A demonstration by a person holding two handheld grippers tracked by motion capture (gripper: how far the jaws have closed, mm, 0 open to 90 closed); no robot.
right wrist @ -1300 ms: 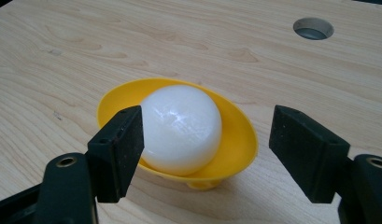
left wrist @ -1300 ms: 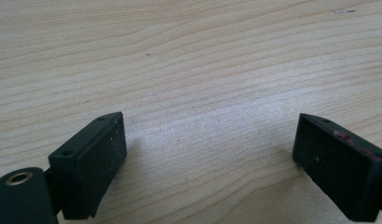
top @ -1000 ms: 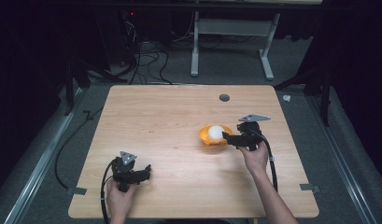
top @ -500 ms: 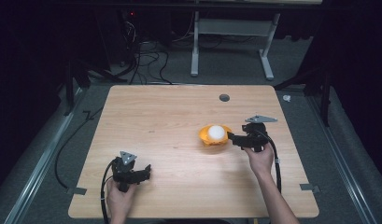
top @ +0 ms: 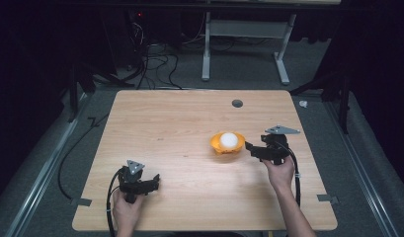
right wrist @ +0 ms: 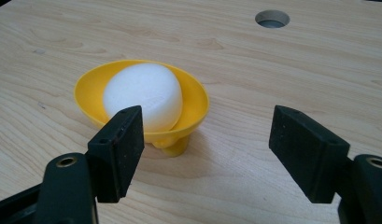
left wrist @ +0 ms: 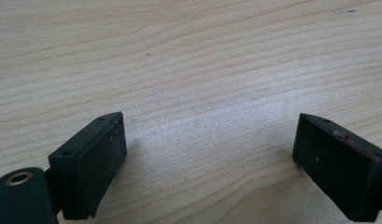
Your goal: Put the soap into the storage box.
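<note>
your right tongs [top: 251, 148] stood released, jaws wide apart, just beside the yellow dish [top: 227, 143] and not touching it; in the right gripper view the dish [right wrist: 137, 100] lay ahead and left of the gap between the jaws. the white egg-shaped piece [top: 229, 140] sat inside the dish, resting against its wall [right wrist: 144, 95]. judged from this, the piece was already placed in the dish and the placing looked done; what remained appeared to be drawing your right hand [top: 278, 170] clear. your left tongs [top: 152, 181] lay released near the front left of the surface [top: 165, 123], well apart from the dish, with bare wood between the jaws. no brand, label or writing could be read anywhere.
</note>
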